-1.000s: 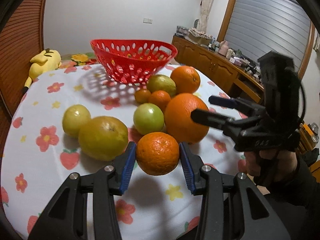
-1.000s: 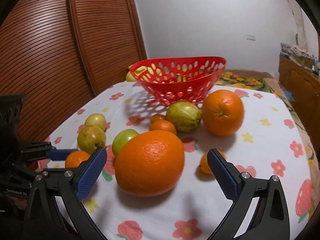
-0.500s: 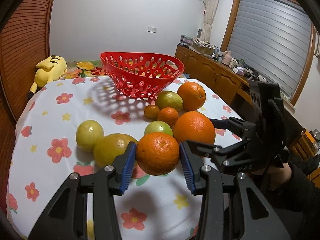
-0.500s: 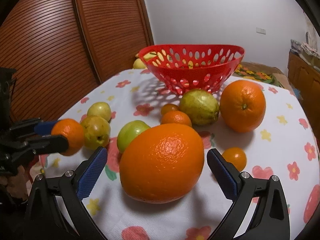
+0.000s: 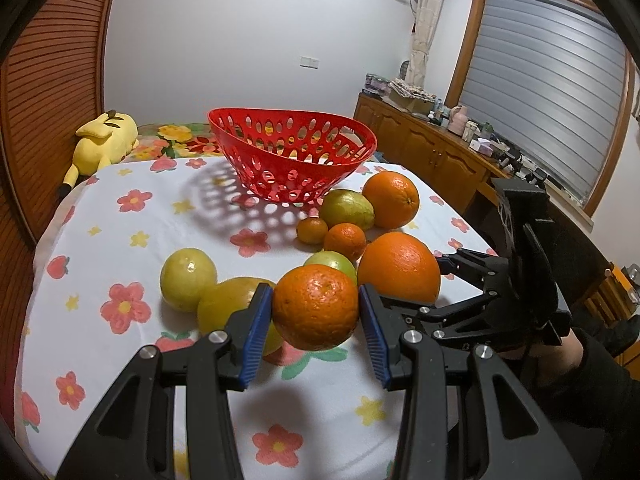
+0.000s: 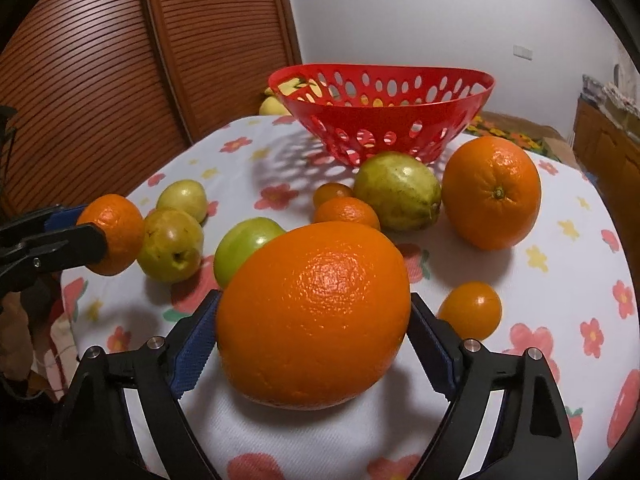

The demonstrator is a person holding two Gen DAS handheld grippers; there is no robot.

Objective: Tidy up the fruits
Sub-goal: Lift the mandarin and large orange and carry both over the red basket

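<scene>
The small, dimpled orange mandarin [image 5: 316, 307] is hanging clear of the tabletop [image 5: 120, 240], clamped between the blue-padded fingers of the left gripper [image 5: 316, 322], at the near side of the fruit cluster. Just to its right, the large smooth orange [image 6: 314, 314] is resting on the flowered white cloth between the fingers of the right gripper [image 6: 314, 338]; those jaws are closing around it, and the blue pads look to be at its flanks, though a firm squeeze cannot be confirmed. A person's dark sleeve [image 5: 592, 376] is showing behind that gripper.

Behind the two fruits, a green round fruit [image 6: 246, 246] is sitting just beside the large orange. To the left, two yellow-green round fruits [image 5: 188, 274] are lying side by side. Farther back, two small mandarins [image 5: 345, 241] are sitting next to an oval green guava-like fruit [image 5: 347, 209], with a second big orange [image 5: 391, 199] to its right. A tiny orange kumquat-like fruit [image 6: 471, 310] is lying alone at the near right.

At the far side of the tabletop, the red perforated plastic basket [image 5: 292, 160] is standing upright, apart from the fruit. A yellow plush toy [image 5: 102, 144] is lying beyond the far left edge, beside the slatted wooden doors [image 6: 120, 60].
</scene>
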